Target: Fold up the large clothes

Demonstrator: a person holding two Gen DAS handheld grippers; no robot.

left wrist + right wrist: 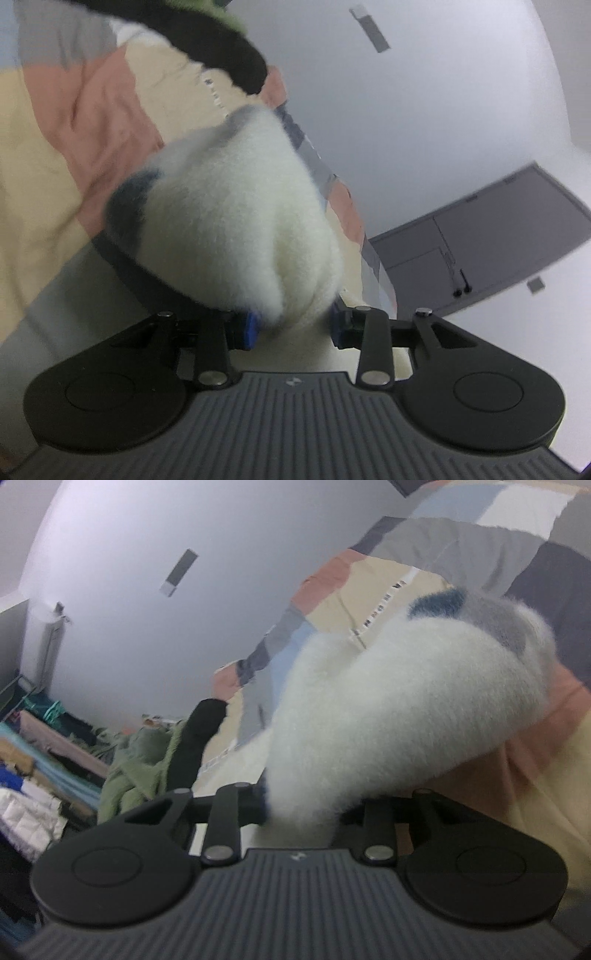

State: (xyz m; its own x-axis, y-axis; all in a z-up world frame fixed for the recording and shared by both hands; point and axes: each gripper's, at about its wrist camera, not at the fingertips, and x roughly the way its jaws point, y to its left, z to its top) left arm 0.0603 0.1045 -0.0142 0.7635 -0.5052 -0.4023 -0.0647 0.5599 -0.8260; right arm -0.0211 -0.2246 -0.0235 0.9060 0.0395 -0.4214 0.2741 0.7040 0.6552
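Observation:
A fluffy white garment with grey and blue patches (pixel 229 221) fills the middle of the left wrist view. My left gripper (pixel 293 326) is shut on a bunch of it, with the blue pads pressed into the fleece. The same garment (pixel 399 716) fills the right wrist view, where my right gripper (pixel 303 812) is shut on another part of it. Both views are tilted and the garment is held up over the patchwork bedcover (pixel 74 122). The fingertips are mostly buried in the fleece.
The bedcover (pixel 369 587) has peach, cream, grey and blue patches. A black and green garment (pixel 221 48) lies on it, also in the right wrist view (pixel 147 760). Piled clothes (pixel 40 768) sit at the left. A grey door (pixel 491 236) and white walls are beyond.

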